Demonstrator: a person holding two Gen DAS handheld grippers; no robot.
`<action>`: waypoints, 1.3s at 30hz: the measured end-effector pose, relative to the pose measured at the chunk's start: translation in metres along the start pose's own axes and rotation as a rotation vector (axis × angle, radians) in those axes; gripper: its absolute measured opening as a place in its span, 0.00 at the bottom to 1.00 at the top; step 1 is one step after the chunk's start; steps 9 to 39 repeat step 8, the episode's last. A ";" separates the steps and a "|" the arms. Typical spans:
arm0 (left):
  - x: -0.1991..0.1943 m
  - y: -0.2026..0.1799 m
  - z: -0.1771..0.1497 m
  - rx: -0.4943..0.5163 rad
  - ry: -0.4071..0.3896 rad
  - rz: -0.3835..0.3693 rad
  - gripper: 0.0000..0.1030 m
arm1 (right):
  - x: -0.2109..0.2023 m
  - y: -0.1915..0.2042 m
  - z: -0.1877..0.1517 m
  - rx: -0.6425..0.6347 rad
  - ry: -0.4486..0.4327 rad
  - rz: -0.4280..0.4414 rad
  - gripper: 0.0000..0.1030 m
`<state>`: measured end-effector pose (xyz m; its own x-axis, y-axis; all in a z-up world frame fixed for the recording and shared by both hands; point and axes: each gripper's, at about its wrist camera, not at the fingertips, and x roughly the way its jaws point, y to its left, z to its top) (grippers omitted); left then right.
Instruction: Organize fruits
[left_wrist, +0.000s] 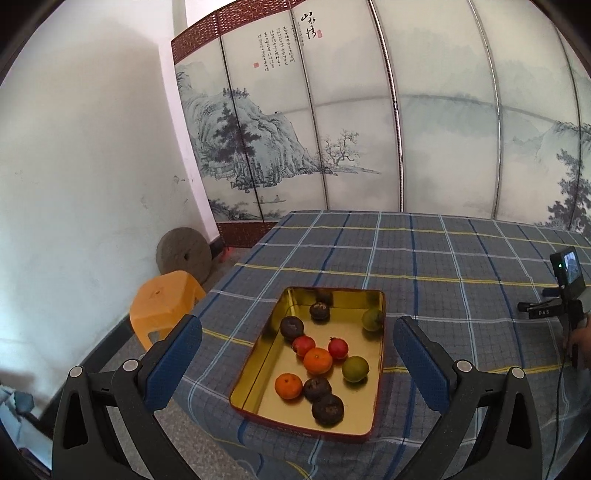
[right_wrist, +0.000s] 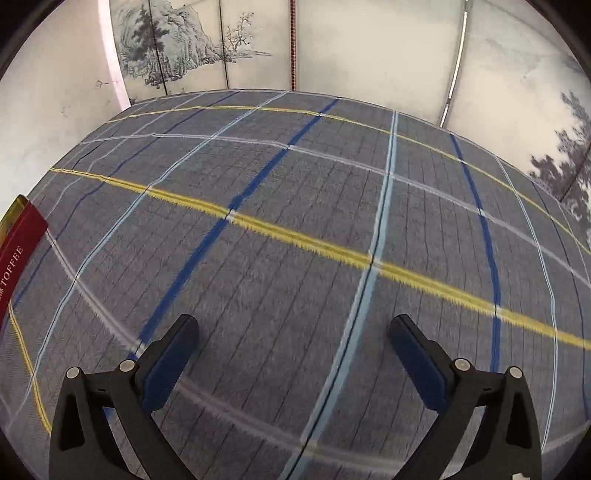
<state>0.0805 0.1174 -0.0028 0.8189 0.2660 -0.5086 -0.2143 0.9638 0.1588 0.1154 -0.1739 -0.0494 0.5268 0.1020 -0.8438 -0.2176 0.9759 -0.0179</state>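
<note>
A gold-lined tin tray (left_wrist: 379, 391) with red outer walls lies on the plaid tablecloth (left_wrist: 443, 258). It holds two oranges (left_wrist: 318, 360), two red fruits (left_wrist: 338, 348), two green fruits (left_wrist: 355, 368) and several dark wrinkled fruits (left_wrist: 328, 410). My left gripper (left_wrist: 298, 325) hovers in front of the tray, open, with nothing between its pads. My right gripper (right_wrist: 294, 321) points down at bare cloth (right_wrist: 295, 221), open and empty. In the right wrist view the tray's red wall (right_wrist: 18, 251) shows at the left edge. In the left wrist view the right gripper's body (left_wrist: 565, 291) shows at the far right, held in a hand.
An orange plastic stool (left_wrist: 166, 306) stands left of the table, with a round millstone (left_wrist: 183, 254) leaning on the wall behind it. A painted folding screen (left_wrist: 332, 129) closes off the far side of the table.
</note>
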 end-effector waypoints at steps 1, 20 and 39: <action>0.004 0.000 0.001 0.002 0.004 0.008 1.00 | 0.001 0.000 0.003 -0.004 -0.002 0.002 1.00; 0.025 0.004 0.000 -0.009 0.032 0.010 1.00 | 0.010 -0.010 0.014 -0.011 -0.001 0.009 1.00; 0.025 0.004 0.000 -0.009 0.032 0.010 1.00 | 0.010 -0.010 0.014 -0.011 -0.001 0.009 1.00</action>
